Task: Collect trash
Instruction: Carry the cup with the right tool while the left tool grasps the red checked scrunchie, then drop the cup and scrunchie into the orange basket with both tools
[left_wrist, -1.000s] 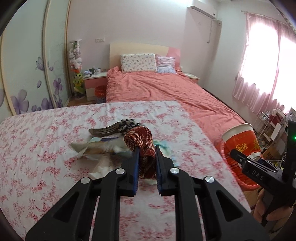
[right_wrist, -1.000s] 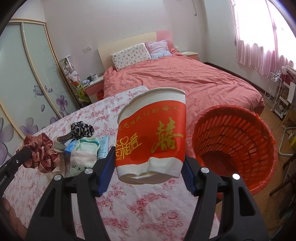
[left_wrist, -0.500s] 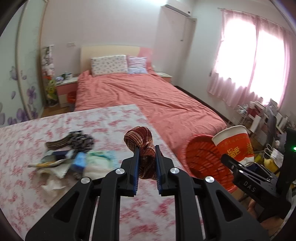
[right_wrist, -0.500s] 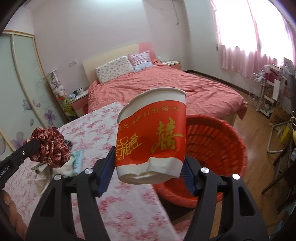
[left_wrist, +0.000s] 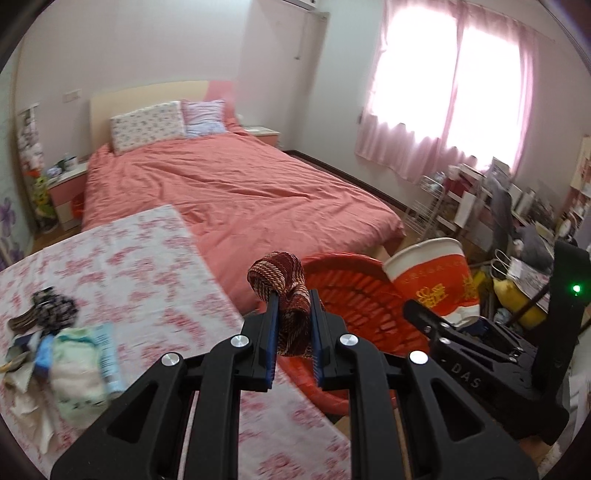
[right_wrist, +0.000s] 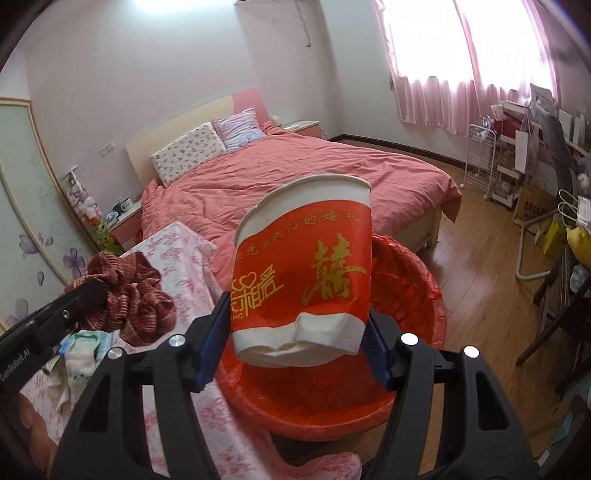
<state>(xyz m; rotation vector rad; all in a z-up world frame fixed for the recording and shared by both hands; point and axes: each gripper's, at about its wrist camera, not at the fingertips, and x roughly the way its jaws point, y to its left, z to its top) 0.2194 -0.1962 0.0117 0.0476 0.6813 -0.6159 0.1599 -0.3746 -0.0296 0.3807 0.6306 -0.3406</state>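
Clamping a red-and-cream woven scrunchie (left_wrist: 286, 295) between nearly closed blue pads, the left gripper (left_wrist: 291, 325); fabric bulging above the fingertips at 12 o'clock of the claw. Seen from the right wrist view, same scrunchie (right_wrist: 129, 295) hanging at 9 o'clock, held up off the table.

Squeezing a red-and-white paper cup (right_wrist: 301, 273) between widely spread pads, the right gripper (right_wrist: 291, 350); cup upright, slightly tilted, base dented inward under the grip, gold characters across the red band. From the left wrist view, cup (left_wrist: 432, 280) at 3 o'clock, above the far rim of the basket.

Sitting on the floor beside the table edge, a red plastic laundry-style basket (right_wrist: 417, 295), directly under and behind the cup; contents hidden by the cup, visible inner wall bare. In the left view, basket (left_wrist: 351, 288) just past the scrunchie at 1 o'clock.

Lying on the floral tablecloth (left_wrist: 129, 258) at 9 o'clock, a pile of wrappers and tissue packs (left_wrist: 70, 354), with a dark patterned scrunchie (left_wrist: 48, 314) beside it.
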